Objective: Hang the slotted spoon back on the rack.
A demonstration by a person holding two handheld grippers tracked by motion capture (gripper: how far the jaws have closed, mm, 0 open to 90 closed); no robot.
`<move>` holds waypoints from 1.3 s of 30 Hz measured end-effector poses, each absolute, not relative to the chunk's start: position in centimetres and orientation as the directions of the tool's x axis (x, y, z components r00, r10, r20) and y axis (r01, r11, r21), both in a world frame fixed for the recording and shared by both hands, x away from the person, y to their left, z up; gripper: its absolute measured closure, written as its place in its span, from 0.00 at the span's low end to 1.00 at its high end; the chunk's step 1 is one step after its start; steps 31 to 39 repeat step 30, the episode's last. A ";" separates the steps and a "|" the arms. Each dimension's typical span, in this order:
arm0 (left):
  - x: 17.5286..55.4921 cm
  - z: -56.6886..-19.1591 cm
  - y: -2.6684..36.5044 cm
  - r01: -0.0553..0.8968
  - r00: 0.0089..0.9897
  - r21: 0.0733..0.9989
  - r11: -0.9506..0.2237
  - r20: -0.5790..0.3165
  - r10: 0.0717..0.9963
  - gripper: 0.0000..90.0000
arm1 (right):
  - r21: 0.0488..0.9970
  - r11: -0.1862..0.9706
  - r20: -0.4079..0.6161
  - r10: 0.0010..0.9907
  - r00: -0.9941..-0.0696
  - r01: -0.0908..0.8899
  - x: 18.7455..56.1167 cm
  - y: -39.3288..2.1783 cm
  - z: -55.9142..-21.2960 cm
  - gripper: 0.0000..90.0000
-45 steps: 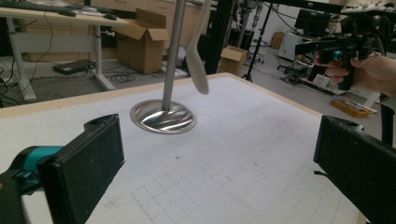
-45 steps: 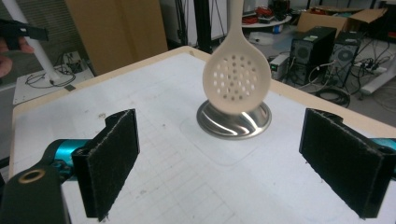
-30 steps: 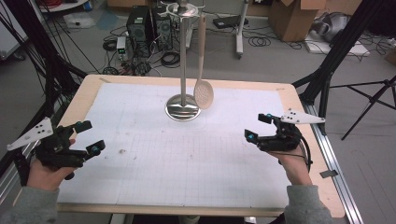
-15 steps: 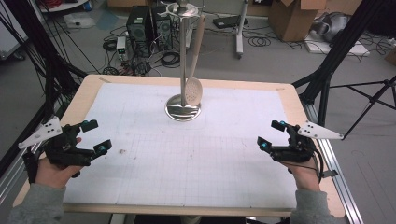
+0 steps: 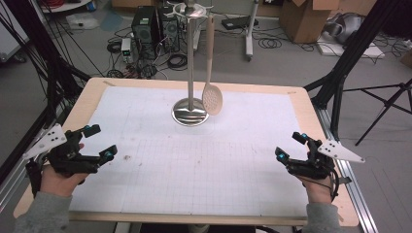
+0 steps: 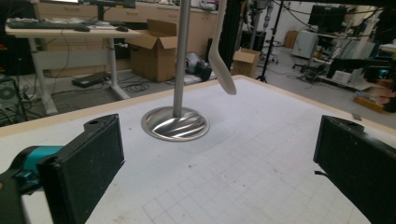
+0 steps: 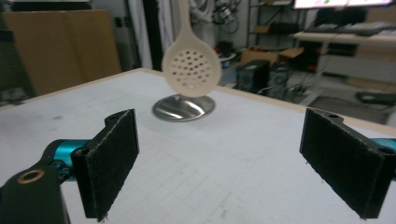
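A metal stand with a round base (image 5: 190,115) rises from the far middle of the table. From its top hangs a cream perforated spoon (image 5: 212,99), its bowl just above and right of the base. My left gripper (image 5: 101,141) is open near the table's left edge and holds nothing. My right gripper (image 5: 289,145) is open near the right edge, also with nothing in it. The left gripper view looks between the wide-apart jaws of the left gripper (image 6: 219,172) at the base (image 6: 175,125) and the spoon (image 6: 223,70). In the right gripper view, the right gripper (image 7: 224,163) faces the spoon (image 7: 191,70).
A white gridded mat (image 5: 204,170) covers the wooden table (image 5: 316,116). Beyond the far edge are computer towers (image 5: 155,24), cables and cardboard boxes (image 5: 303,19) on the floor. Black tripod legs (image 5: 340,82) stand off the right side.
The right gripper has drawn back to the right and toward the near edge. The left gripper has shifted slightly right. The hanging spoon has swung left and back to the right.
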State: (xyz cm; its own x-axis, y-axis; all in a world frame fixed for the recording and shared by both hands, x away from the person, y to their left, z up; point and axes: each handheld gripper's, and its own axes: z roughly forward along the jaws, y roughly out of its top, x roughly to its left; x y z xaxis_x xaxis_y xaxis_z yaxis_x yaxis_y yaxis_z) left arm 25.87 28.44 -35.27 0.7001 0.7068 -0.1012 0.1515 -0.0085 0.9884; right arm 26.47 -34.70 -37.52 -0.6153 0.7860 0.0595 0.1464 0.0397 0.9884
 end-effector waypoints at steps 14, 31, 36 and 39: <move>25.2 -37.2 30.8 0.133 0.602 0.990 0.044 -0.116 0.790 0.02 | 0.988 0.005 0.081 0.838 -0.539 0.156 25.6 -36.0 -39.8 0.12; 24.9 -38.1 31.8 0.161 0.562 0.986 0.049 -0.132 0.816 0.02 | 0.985 -0.012 0.103 0.839 -0.535 0.171 25.7 -36.7 -40.7 0.12; 24.9 -38.1 31.8 0.161 0.562 0.986 0.049 -0.132 0.816 0.02 | 0.985 -0.012 0.103 0.839 -0.535 0.171 25.7 -36.7 -40.7 0.12; 24.9 -38.1 31.8 0.161 0.562 0.986 0.049 -0.132 0.816 0.02 | 0.985 -0.012 0.103 0.839 -0.535 0.171 25.7 -36.7 -40.7 0.12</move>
